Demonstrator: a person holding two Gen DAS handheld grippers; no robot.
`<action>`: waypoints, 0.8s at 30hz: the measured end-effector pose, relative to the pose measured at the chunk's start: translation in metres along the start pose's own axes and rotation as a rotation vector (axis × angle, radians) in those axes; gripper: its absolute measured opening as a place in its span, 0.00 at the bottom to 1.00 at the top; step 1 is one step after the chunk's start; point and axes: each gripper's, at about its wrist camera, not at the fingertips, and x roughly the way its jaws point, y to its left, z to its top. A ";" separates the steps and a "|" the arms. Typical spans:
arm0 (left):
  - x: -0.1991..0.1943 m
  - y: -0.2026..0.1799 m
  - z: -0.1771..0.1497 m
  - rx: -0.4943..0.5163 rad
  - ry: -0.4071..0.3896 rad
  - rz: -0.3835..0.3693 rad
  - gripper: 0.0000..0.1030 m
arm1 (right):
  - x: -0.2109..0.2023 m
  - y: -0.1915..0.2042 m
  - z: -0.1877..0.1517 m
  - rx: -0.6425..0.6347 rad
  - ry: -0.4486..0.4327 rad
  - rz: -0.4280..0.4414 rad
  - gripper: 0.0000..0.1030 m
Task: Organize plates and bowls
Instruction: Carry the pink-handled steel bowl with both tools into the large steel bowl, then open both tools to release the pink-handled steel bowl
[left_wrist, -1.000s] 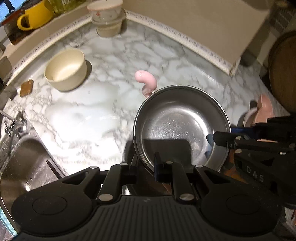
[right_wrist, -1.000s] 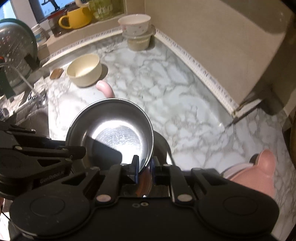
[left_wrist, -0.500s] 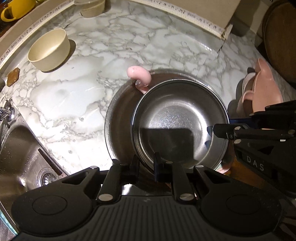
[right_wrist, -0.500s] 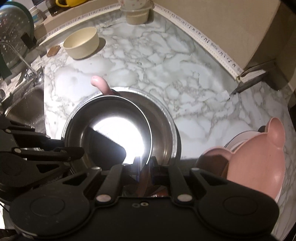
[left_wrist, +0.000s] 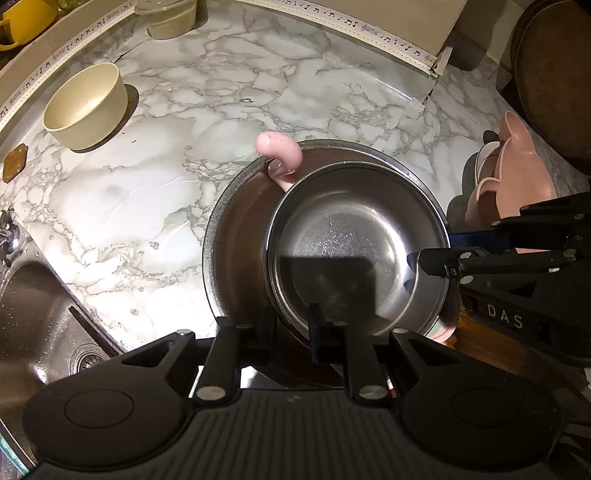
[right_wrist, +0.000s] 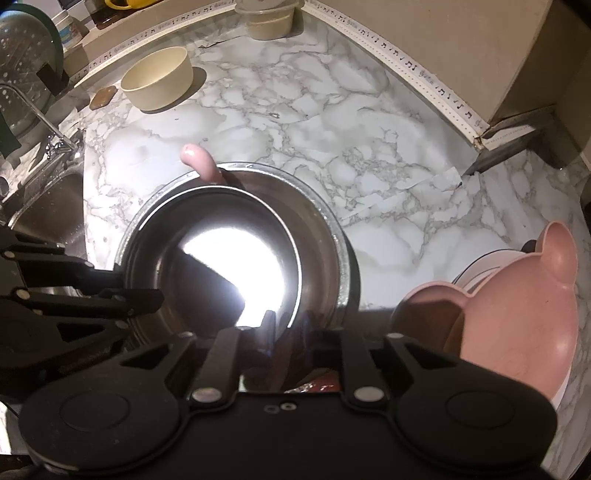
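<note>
Both your grippers dropped since a second ago: the small steel bowl (left_wrist: 354, 251) now sits nested inside the larger steel bowl (left_wrist: 236, 236) on the marble counter (left_wrist: 147, 206). Left gripper (left_wrist: 290, 325) and right gripper (right_wrist: 291, 325) straddle its rim, jaws opening, grip letting go. Pink spoon handle (left_wrist: 280, 151) pokes out behind. Cream bowl (left_wrist: 85, 107) far left, well apart.

Counter: white marble-patterned worktop (left_wrist: 229, 110) with grey veins, glossy under strong overhead light.
Edge trim: pale strip printed with music notes (right_wrist: 417, 66) along the back of the counter.
Wall: plain beige panel (right_wrist: 443, 33) behind the counter.
Sink: stainless steel basin (left_wrist: 33, 332) at the left, drain visible, chrome tap (right_wrist: 40, 114) above it.
Ledge: raised sill (right_wrist: 110, 40) at the far left.
</note>
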 end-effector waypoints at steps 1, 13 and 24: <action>-0.001 0.000 0.000 0.003 -0.004 0.001 0.20 | 0.000 -0.001 0.000 0.001 0.000 0.000 0.21; -0.027 0.016 0.000 -0.013 -0.083 -0.034 0.63 | -0.017 0.000 0.005 -0.034 -0.027 0.038 0.30; -0.058 0.040 0.007 -0.058 -0.199 -0.027 0.66 | -0.035 0.020 0.034 -0.112 -0.094 0.080 0.55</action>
